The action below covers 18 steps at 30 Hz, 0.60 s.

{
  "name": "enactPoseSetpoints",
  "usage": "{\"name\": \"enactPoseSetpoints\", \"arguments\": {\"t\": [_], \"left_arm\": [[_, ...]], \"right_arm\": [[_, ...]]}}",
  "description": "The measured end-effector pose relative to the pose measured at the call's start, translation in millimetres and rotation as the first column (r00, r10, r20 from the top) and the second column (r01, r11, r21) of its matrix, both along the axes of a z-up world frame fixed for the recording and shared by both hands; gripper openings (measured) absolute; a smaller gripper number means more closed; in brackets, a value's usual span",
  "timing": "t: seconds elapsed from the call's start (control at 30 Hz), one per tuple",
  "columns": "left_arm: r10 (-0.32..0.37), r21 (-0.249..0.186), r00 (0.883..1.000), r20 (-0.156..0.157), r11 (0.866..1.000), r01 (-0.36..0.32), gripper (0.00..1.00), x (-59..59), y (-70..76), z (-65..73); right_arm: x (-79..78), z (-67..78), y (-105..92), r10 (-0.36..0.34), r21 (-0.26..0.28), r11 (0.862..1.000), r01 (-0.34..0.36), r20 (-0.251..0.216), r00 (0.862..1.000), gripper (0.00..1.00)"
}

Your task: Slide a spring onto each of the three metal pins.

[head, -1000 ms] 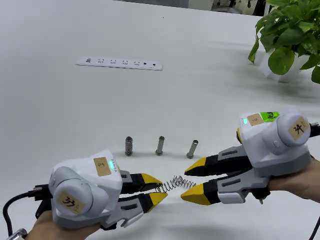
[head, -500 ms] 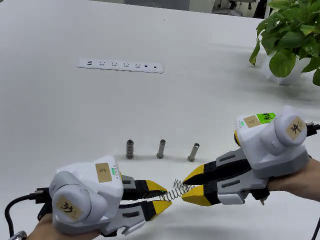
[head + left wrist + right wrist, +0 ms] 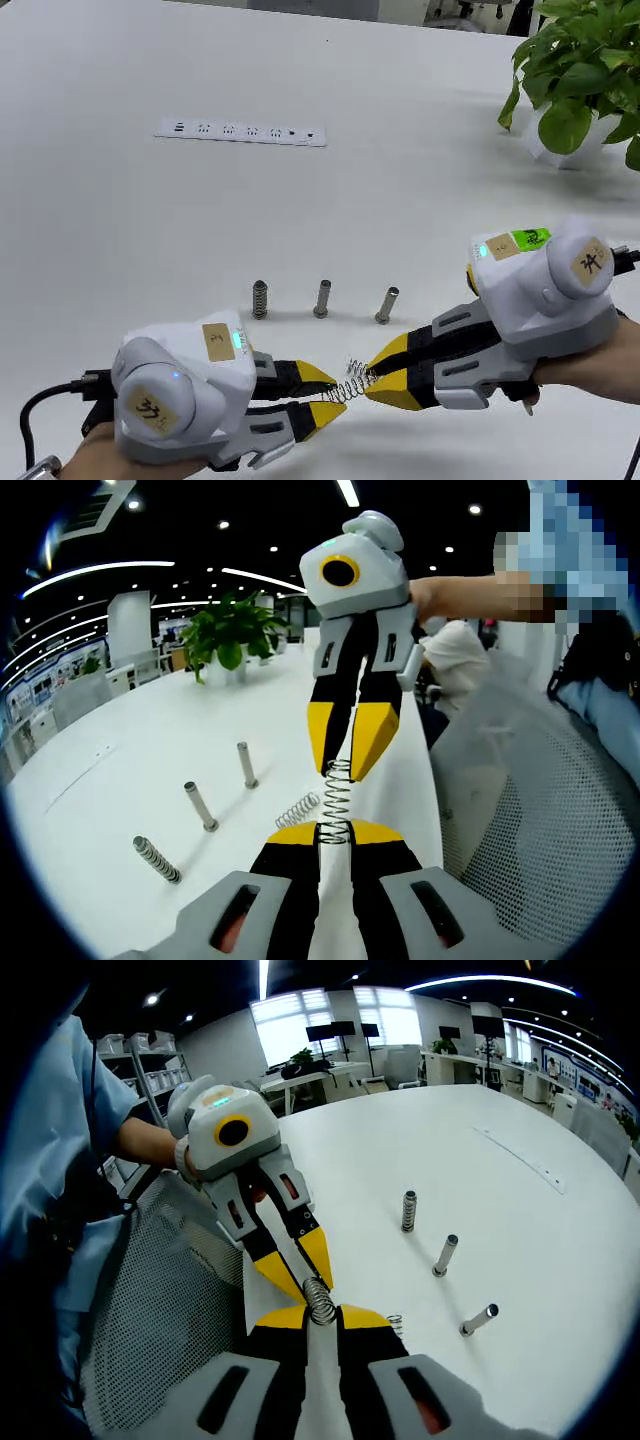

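A loose spring hangs in the air between my two grippers, near the table's front. My left gripper is shut on its left end, and my right gripper is shut on its right end. In the left gripper view the spring rises from my jaws into the right gripper's yellow tips. Three metal pins stand in a row behind: the left pin carries a spring, the middle pin is bare, the right pin is bare and leans. Another spring lies on the table.
A white power strip lies far back on the white table. A potted plant stands at the back right. A mesh chair and a person's sleeve are beside the table's front edge.
My right gripper, open a second ago, has moved left and shut on the spring's right end. The left gripper keeps hold of the other end. The pins have not moved.
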<state>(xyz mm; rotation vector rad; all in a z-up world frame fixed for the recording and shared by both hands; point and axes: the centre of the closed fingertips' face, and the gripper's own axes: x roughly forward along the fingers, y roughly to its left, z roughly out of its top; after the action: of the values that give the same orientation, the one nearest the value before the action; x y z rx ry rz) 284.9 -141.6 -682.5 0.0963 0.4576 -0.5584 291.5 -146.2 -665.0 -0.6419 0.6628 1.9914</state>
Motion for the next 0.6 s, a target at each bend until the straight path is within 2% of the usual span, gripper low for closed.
{"name": "enactPoseSetpoints", "arguments": {"t": [0.17,0.4,0.6], "left_arm": [[-0.010,0.016,1.000,-0.017,1.000,0.010,0.09,1.7,-3.0,-2.2],[-0.013,0.014,0.999,-0.037,1.000,0.013,0.09,5.8,-7.7,-3.9],[-0.019,0.008,0.999,-0.037,1.000,0.019,0.09,7.7,-12.2,-3.2]], "right_arm": [[-2.6,3.1,1.0,0.025,0.000,1.000,-0.025,0.054,0.998,0.12],[-5.4,6.9,2.6,0.059,-0.007,0.998,-0.059,0.119,0.991,0.12],[-9.7,12.1,4.4,0.091,-0.006,0.996,-0.091,0.148,0.985,0.12]]}}
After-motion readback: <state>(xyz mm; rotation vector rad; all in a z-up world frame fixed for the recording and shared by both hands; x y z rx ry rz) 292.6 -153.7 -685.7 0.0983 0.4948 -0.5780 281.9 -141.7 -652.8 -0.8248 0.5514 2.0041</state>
